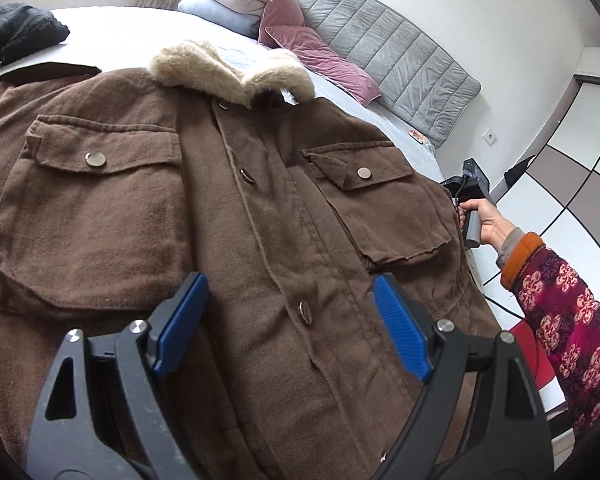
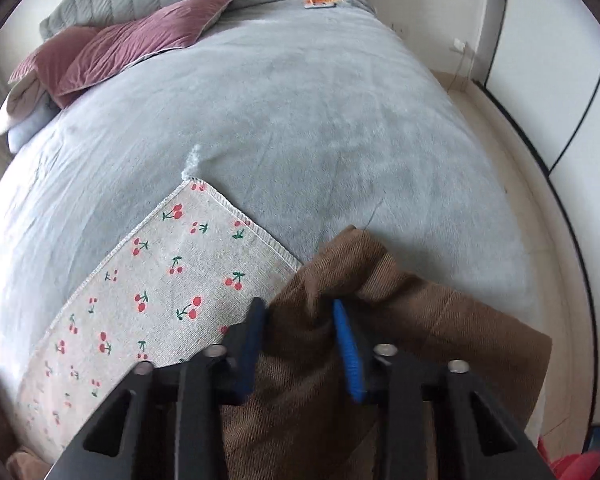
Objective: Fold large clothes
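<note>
A large brown jacket point(image 1: 228, 200) with a beige fur collar point(image 1: 228, 72) lies front-up on the bed, buttoned, with flap pockets on its chest. My left gripper point(image 1: 292, 320) hovers open over the jacket's lower front, its blue pads either side of the button placket with nothing between them. In the right wrist view my right gripper point(image 2: 300, 340) is shut on a bunched fold of the jacket's brown fabric point(image 2: 340, 272) at the bed's right side. In the left wrist view a person's hand point(image 1: 486, 220) holds that gripper's handle beside the jacket's right edge.
A cherry-print cloth point(image 2: 160, 280) lies on the grey-blue bed cover point(image 2: 320, 120) next to the held fabric. Mauve pillows point(image 1: 312, 52), folded clothes point(image 1: 224, 0) and a grey quilted headboard point(image 1: 400, 52) are at the far end. A dark garment point(image 1: 16, 28) lies far left. A wardrobe point(image 2: 560, 80) stands right.
</note>
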`<state>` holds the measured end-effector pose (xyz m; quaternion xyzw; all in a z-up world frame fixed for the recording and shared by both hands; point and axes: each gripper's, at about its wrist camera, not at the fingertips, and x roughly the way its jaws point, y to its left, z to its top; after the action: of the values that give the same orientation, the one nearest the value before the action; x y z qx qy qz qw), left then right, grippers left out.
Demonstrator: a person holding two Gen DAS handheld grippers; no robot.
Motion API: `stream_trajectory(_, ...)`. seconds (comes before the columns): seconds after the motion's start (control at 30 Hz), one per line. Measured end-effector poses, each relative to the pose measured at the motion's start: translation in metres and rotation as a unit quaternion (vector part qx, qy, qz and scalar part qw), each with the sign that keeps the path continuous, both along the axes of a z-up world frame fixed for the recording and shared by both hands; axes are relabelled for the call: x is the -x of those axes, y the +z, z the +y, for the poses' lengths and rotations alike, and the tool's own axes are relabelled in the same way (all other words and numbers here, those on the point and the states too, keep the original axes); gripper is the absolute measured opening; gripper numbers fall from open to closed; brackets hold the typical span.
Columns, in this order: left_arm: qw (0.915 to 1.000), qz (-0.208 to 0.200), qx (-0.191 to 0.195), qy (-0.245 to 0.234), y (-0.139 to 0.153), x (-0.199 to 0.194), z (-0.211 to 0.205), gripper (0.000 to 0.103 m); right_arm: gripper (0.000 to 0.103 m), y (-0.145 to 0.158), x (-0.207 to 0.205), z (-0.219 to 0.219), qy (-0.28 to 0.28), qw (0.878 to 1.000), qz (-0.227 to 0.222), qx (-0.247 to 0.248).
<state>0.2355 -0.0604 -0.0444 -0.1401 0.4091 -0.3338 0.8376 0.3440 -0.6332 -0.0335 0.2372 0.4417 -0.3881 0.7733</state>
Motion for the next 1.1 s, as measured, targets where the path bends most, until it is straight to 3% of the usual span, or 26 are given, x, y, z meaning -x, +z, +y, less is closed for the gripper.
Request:
stream_trajectory(0.07,0.9999,0.001,0.012,-0.001,-0.001,0.0,0.002,0.085,0.01,0.001,0.001,0.004,0.024,1.0,0.001,0.012)
stream_trajectory(0.17,0.9999,0.001,0.015,-0.001,-0.001,0.001,0.002,0.085,0.007,0.015,0.014,-0.001,0.032,0.999,-0.036,-0.019)
stream_trajectory(0.23,0.9999,0.001,0.016,-0.001,-0.002,0.0,0.003,0.085,0.007,0.043,0.024,-0.001,0.049,0.994,-0.092,-0.024)
stream_trajectory(0.3,0.9998,0.001,0.019,-0.001,-0.003,0.0,0.004,0.085,0.006,0.084,0.035,0.005,0.084,0.981,-0.175,-0.013)
stream_trajectory(0.37,0.9998,0.002,0.02,-0.001,-0.003,0.0,0.004,0.085,0.006,0.124,0.053,0.013,0.124,0.958,-0.259,0.008)
stream_trajectory(0.43,0.9998,0.002,0.021,0.0,-0.003,0.001,0.005,0.085,0.006,0.147,0.077,0.017,0.146,0.944,-0.294,0.019)
stream_trajectory(0.47,0.9998,0.002,0.021,0.0,-0.003,0.001,0.005,0.085,0.006,0.15,0.088,0.016,0.155,0.943,-0.293,0.02)
stream_trajectory(0.53,0.9998,0.002,0.021,-0.001,-0.003,0.001,0.005,0.085,0.007,0.14,0.112,0.017,0.165,0.954,-0.249,0.03)
stream_trajectory(0.63,0.9998,0.002,0.019,0.0,-0.003,0.001,0.005,0.085,0.007,0.089,0.158,0.006,0.153,0.978,-0.137,0.027)
stream_trajectory(0.7,0.9999,0.002,0.017,0.0,-0.003,0.001,0.005,0.085,0.009,0.049,0.192,-0.007,0.13,0.99,-0.052,-0.008)
stream_trajectory(0.77,0.9999,0.002,0.014,0.001,-0.004,0.001,0.004,0.085,0.012,0.024,0.219,-0.015,0.126,0.99,-0.016,-0.063)
stream_trajectory(0.83,0.9999,0.002,0.011,0.001,-0.004,0.0,0.002,0.085,0.014,0.019,0.239,-0.015,0.12,0.991,0.03,-0.056)
stream_trajectory(0.9,1.0,0.001,0.007,0.002,-0.004,0.0,0.0,0.085,0.023,0.032,0.249,-0.015,0.124,0.991,0.038,-0.029)
stream_trajectory(0.97,1.0,0.0,0.004,0.002,-0.005,0.0,0.0,0.085,0.043,0.054,0.247,-0.019,0.124,0.992,0.008,-0.011)
stream_trajectory(1.0,1.0,0.0,0.003,0.002,-0.005,0.0,0.0,0.085,0.062,0.062,0.241,-0.024,0.123,0.992,-0.012,-0.007)
stream_trajectory(1.03,1.0,0.0,0.002,0.002,-0.006,0.0,-0.001,0.085,0.07,0.07,0.23,-0.028,0.127,0.991,-0.033,-0.003)
stream_trajectory(1.1,1.0,-0.001,0.001,0.002,-0.006,0.0,-0.001,0.085,0.07,0.08,0.196,-0.033,0.144,0.987,-0.064,-0.003)
